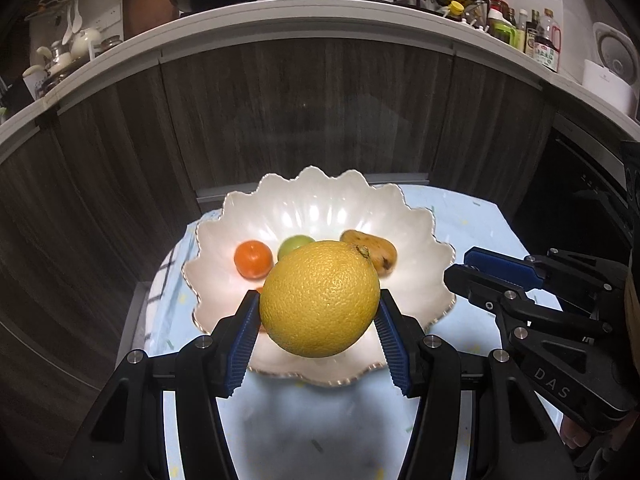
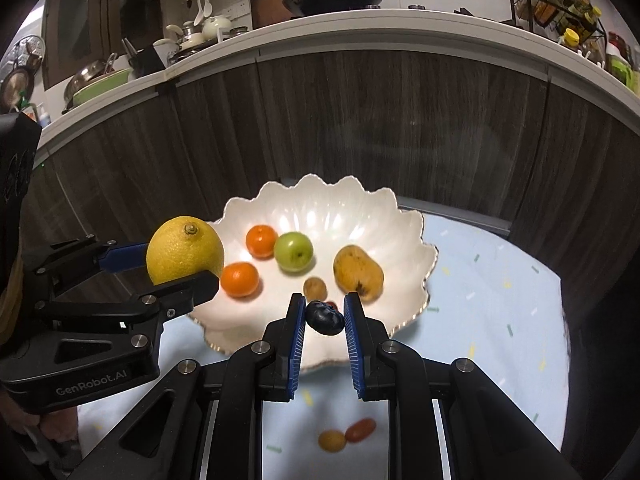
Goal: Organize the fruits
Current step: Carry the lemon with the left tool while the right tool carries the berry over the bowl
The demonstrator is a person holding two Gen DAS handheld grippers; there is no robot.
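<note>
My left gripper (image 1: 318, 308) is shut on a large yellow lemon (image 1: 319, 298) and holds it over the near rim of a white scalloped bowl (image 1: 320, 204). The lemon also shows in the right wrist view (image 2: 184, 250), left of the bowl (image 2: 332, 208). My right gripper (image 2: 325, 314) is shut on a small dark blueberry (image 2: 326, 317) over the bowl's near edge. In the bowl lie two tangerines (image 2: 239, 279), a green apple (image 2: 293, 251), a yellow-brown mango (image 2: 357, 274) and a small brown fruit (image 2: 315, 288).
A yellow and a red cherry tomato (image 2: 346, 436) lie on the light blue tablecloth (image 2: 488, 288) below the right gripper. Dark wood cabinets (image 1: 304, 108) stand close behind the table, under a white counter with a pan, bottles and dishes.
</note>
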